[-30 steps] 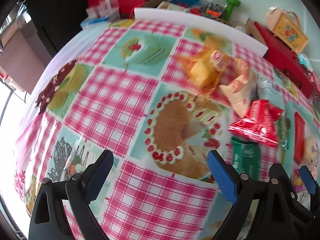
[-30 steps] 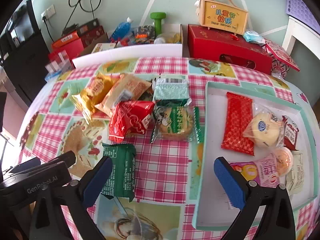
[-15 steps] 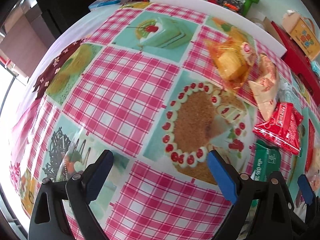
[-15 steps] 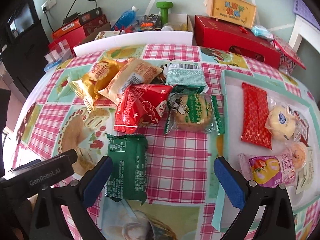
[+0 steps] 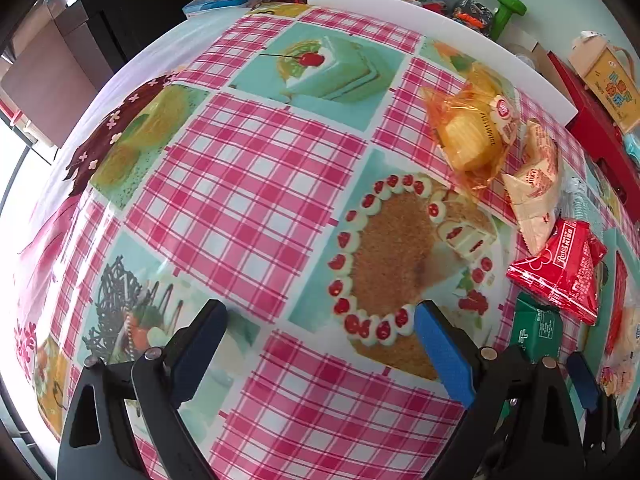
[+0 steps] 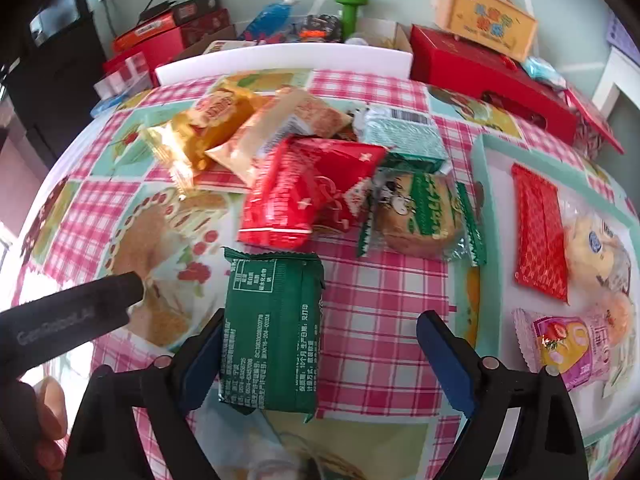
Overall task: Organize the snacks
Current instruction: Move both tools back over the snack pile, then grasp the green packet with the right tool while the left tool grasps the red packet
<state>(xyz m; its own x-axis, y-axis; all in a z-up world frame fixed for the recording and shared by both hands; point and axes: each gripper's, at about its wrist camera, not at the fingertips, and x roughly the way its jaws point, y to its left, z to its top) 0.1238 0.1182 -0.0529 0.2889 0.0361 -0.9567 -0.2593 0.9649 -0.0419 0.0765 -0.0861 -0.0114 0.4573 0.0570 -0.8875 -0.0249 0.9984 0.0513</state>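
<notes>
One green packet sits between our closing right jaws.
We have the right gripper (image 6: 320, 364) narrowing on the green foil packet (image 6: 272, 332), near on the desk (image 6: 380, 300); its left pad looks at the edge, the right still apart. We should centre and squeeze gently, since the crinkly pillow wrapper can slip. Left gripper (image 5: 320, 354) hangs wide, empty. The teal tray (image 6: 486, 216) lies right.

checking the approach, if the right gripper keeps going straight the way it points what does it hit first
Most likely the green packet. It lies flat on the tablecloth between the closing jaws of the right gripper, nearer the left finger; neither pad clearly presses on it yet. Depth is hard to judge.
</notes>
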